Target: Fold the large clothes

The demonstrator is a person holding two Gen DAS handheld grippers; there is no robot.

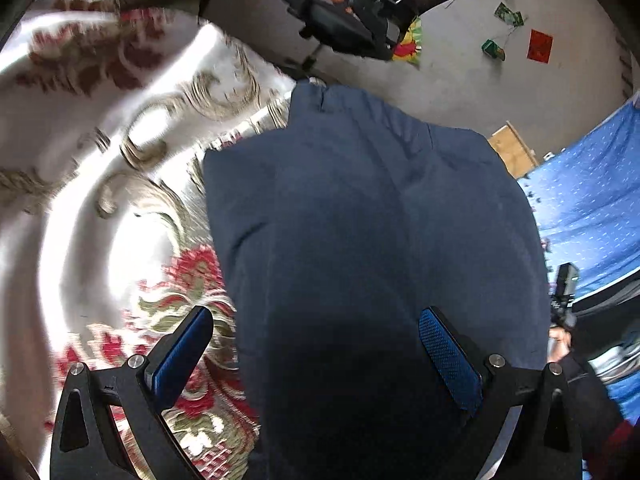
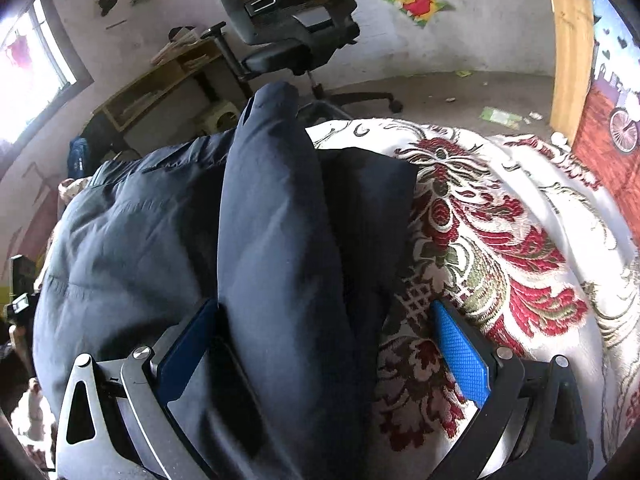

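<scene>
A dark navy garment [image 1: 360,216] lies on a white bedspread with red and green floral pattern [image 1: 120,208]. In the left wrist view my left gripper [image 1: 316,344] is open, its blue-padded fingers [image 1: 448,352] wide apart over the garment's near edge. In the right wrist view the same garment [image 2: 120,240] lies partly folded, and a raised fold of it [image 2: 272,220] runs between the fingers of my right gripper [image 2: 324,332], which is open. The left blue pad [image 2: 188,340] touches the fold; the right pad [image 2: 460,344] stands apart over the bedspread [image 2: 500,220].
A black office chair [image 2: 288,24] stands beyond the bed's far edge; it also shows in the left wrist view [image 1: 360,12]. A wooden shelf [image 2: 160,84] stands by a window. Blue cloth [image 1: 592,208] hangs at the right. A wooden board [image 2: 570,52] leans on the wall.
</scene>
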